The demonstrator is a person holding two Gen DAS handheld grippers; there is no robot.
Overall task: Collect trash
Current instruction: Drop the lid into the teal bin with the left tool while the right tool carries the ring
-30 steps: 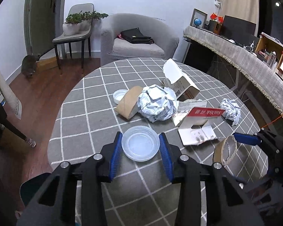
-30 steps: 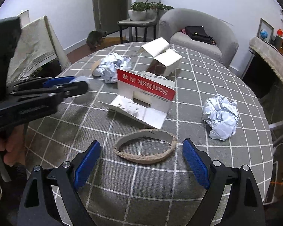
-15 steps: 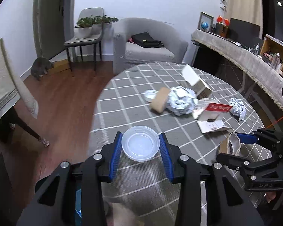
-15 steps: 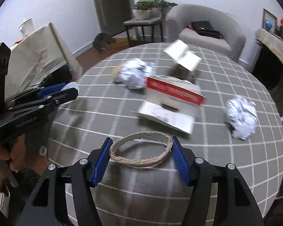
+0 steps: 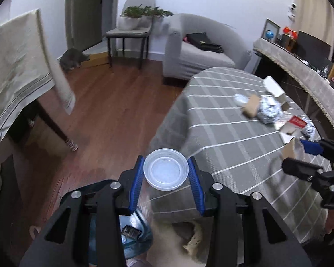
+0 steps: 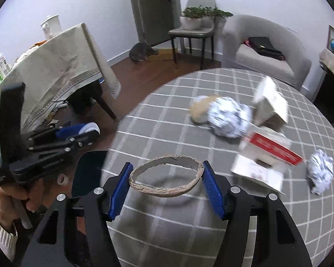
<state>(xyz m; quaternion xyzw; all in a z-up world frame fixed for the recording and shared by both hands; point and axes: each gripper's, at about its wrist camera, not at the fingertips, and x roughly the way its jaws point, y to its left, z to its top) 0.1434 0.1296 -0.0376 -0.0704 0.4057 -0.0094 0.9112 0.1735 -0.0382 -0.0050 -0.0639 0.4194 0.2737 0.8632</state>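
Trash held: left gripper (image 5: pixel 165 179) clamps a light, slippery plastic lid (image 5: pixel 165 169); right gripper (image 6: pixel 166 188) clamps a flimsy cardboard ring (image 6: pixel 166 176) across opposite rims.

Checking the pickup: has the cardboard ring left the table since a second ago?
Yes. The cardboard ring, clamped in the right tongs, is now raised off the checked tablecloth, casting a shadow below.

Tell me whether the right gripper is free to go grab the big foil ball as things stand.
Probably not: the right gripper is shut on the cardboard ring. The path to the foil ball across the table looks clear otherwise.
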